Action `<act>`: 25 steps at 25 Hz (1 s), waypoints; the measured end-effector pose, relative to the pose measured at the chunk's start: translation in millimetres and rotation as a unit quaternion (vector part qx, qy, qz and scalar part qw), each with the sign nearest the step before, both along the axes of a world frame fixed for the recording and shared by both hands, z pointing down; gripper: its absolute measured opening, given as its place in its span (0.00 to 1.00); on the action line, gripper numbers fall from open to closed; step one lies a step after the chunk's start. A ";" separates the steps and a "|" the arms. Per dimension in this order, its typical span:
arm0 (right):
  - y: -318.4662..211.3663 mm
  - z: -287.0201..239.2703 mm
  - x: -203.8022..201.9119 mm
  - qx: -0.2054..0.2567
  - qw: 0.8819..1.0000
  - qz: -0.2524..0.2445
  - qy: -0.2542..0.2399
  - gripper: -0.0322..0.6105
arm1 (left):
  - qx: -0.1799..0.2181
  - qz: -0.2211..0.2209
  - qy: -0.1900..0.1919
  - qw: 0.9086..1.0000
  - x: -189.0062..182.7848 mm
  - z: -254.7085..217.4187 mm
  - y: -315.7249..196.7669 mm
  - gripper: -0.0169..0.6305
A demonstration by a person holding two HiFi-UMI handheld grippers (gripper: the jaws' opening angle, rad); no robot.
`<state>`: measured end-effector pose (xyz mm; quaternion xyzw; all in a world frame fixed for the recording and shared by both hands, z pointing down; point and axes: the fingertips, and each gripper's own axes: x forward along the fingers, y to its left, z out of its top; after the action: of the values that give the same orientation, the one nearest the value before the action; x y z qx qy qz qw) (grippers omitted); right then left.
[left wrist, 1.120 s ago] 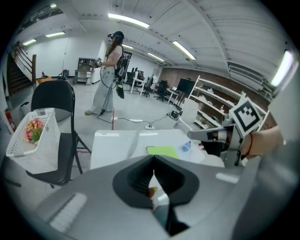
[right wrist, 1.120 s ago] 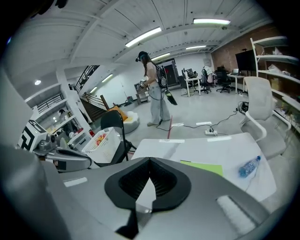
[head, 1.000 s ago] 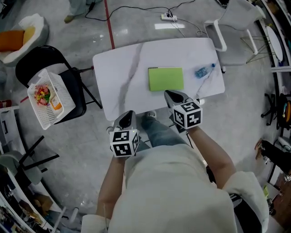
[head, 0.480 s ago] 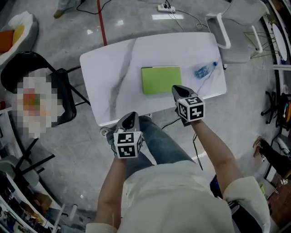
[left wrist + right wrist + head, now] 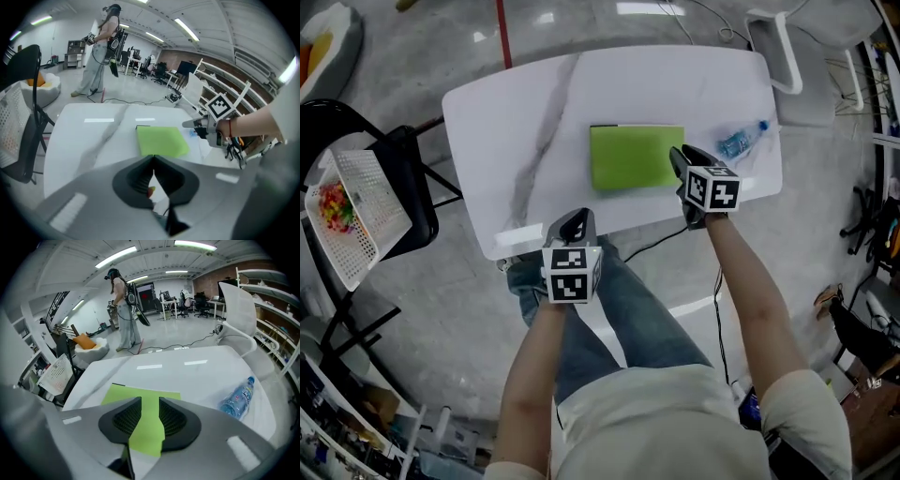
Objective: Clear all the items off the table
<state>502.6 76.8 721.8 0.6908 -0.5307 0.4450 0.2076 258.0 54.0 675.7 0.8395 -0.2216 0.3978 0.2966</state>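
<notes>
A flat green pad [image 5: 633, 157] lies in the middle of the white marble table [image 5: 516, 141], with a clear plastic water bottle [image 5: 742, 142] on its side to the pad's right. My right gripper [image 5: 678, 155] hangs over the pad's right edge. Its jaws have just been opening, and between them only the green pad [image 5: 126, 393] shows below. The bottle [image 5: 236, 399] is to its right. My left gripper [image 5: 577, 218] is shut and empty at the table's near edge. From the left gripper [image 5: 152, 158], the pad [image 5: 161, 141] is straight ahead.
A black chair [image 5: 403, 173] left of the table carries a white mesh basket [image 5: 352, 216] with colourful items in it. A white chair [image 5: 802, 52] stands at the table's far right corner. A cable runs over the floor under the near edge. A person [image 5: 101, 51] stands far behind the table.
Both grippers have come down and forward toward the table. The right one now reaches over the green pad's right edge with its jaws parted; the left one has reached the near edge.
</notes>
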 end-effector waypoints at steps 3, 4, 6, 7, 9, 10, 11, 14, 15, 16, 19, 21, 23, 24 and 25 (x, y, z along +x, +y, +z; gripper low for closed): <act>-1.4 16.6 9.6 -0.009 1.000 -0.004 0.006 0.25 | -0.008 -0.015 -0.002 1.000 5.3 20.3 -6.5 0.04; -1.5 21.4 11.3 -0.009 1.000 -0.006 0.006 0.27 | -0.011 -0.018 -0.003 1.000 7.1 27.1 -7.5 0.04; -1.9 30.2 14.6 -0.008 1.000 -0.005 0.002 0.30 | -0.020 -0.019 0.000 1.000 12.9 39.5 -7.3 0.06; -2.0 34.2 16.8 -0.007 1.000 -0.002 -0.002 0.32 | -0.025 -0.017 0.001 1.000 16.7 45.0 -6.6 0.09; -3.2 42.6 21.7 -0.006 1.000 0.007 -0.011 0.36 | -0.033 -0.011 -0.001 0.999 24.5 56.0 -6.0 0.15; -4.2 46.9 24.4 -0.006 1.000 0.011 -0.014 0.38 | -0.037 -0.007 -0.002 0.999 29.3 61.3 -5.9 0.20; -4.9 51.0 27.4 -0.006 1.000 0.013 -0.016 0.41 | -0.042 -0.001 -0.001 0.999 35.2 66.4 -5.5 0.24; -4.9 61.4 34.6 -0.009 1.000 0.013 -0.022 0.51 | -0.060 0.017 0.001 0.998 54.5 81.1 -1.7 0.41; -5.0 64.7 35.5 -0.010 1.000 0.010 -0.027 0.54 | -0.064 0.024 0.000 0.998 59.7 86.4 -0.7 0.47; -5.5 68.0 35.4 -0.011 0.999 0.005 -0.033 0.58 | -0.068 0.029 -0.003 0.997 64.3 91.7 -0.4 0.52; -7.4 77.7 31.1 -0.016 0.998 -0.016 -0.050 0.67 | -0.091 0.034 -0.008 0.995 73.0 105.9 1.7 0.63; -6.9 83.4 27.4 -0.019 0.998 -0.024 -0.058 0.68 | -0.106 0.030 -0.009 0.994 76.2 112.8 2.9 0.67; -6.3 87.5 25.8 -0.020 0.998 -0.026 -0.061 0.68 | -0.112 0.027 -0.010 0.993 78.9 117.5 2.0 0.68; -6.6 88.7 25.9 -0.018 0.998 -0.025 -0.062 0.68 | -0.113 0.026 -0.009 0.993 80.2 119.0 0.8 0.68; -7.0 89.4 26.2 -0.016 0.997 -0.023 -0.065 0.68 | -0.113 0.025 -0.009 0.993 81.4 120.0 -0.3 0.69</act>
<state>528.8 69.8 811.2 0.6443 -0.5518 0.4925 0.1943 339.5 53.7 795.8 0.8024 -0.1567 0.4348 0.3777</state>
